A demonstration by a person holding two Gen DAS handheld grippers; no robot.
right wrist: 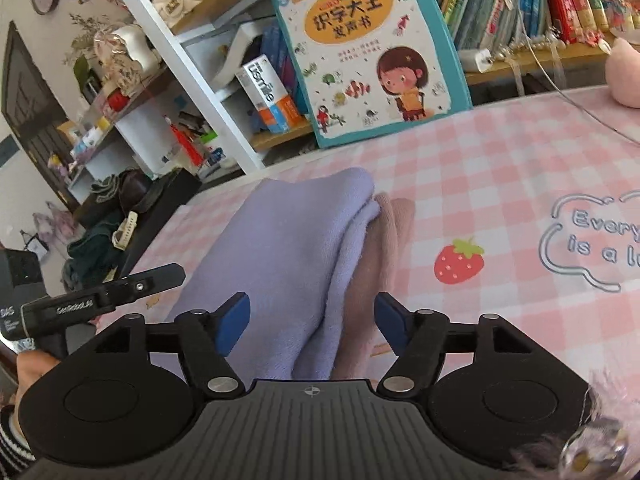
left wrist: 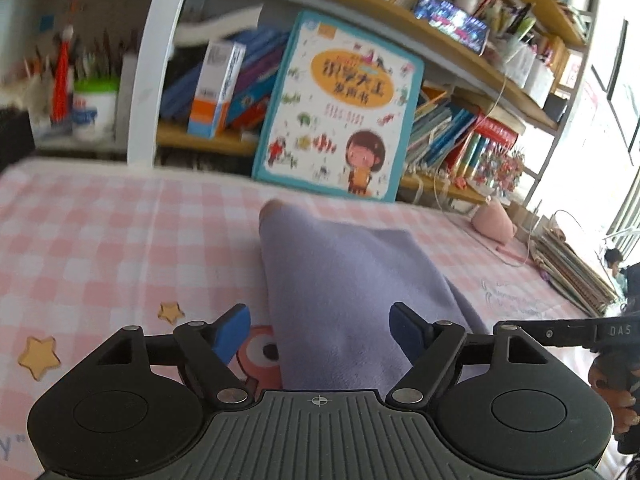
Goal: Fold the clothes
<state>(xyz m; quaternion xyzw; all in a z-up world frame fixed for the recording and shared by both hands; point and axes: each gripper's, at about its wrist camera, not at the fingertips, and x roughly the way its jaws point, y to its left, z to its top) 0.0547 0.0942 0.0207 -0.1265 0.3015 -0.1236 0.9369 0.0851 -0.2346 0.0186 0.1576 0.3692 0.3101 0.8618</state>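
A folded lilac cloth [left wrist: 344, 292] lies on the pink checked table cover [left wrist: 100, 240]. In the right wrist view the lilac cloth [right wrist: 288, 248] rests partly over a folded dusty-pink cloth [right wrist: 390, 224]. My left gripper [left wrist: 320, 332] is open, its blue pads either side of the cloth's near end, holding nothing. My right gripper [right wrist: 312, 320] is open above the near end of both cloths, empty. The left gripper's arm [right wrist: 100, 296] shows at the left of the right wrist view, and the right gripper's arm [left wrist: 580, 332] shows at the right of the left wrist view.
A large children's book [left wrist: 340, 108] leans against the bookshelf [left wrist: 460, 40] at the table's far edge. A pink plush toy [left wrist: 494, 222] and a stack of papers [left wrist: 572, 272] lie at the right. A cable [right wrist: 592, 112] crosses the cover.
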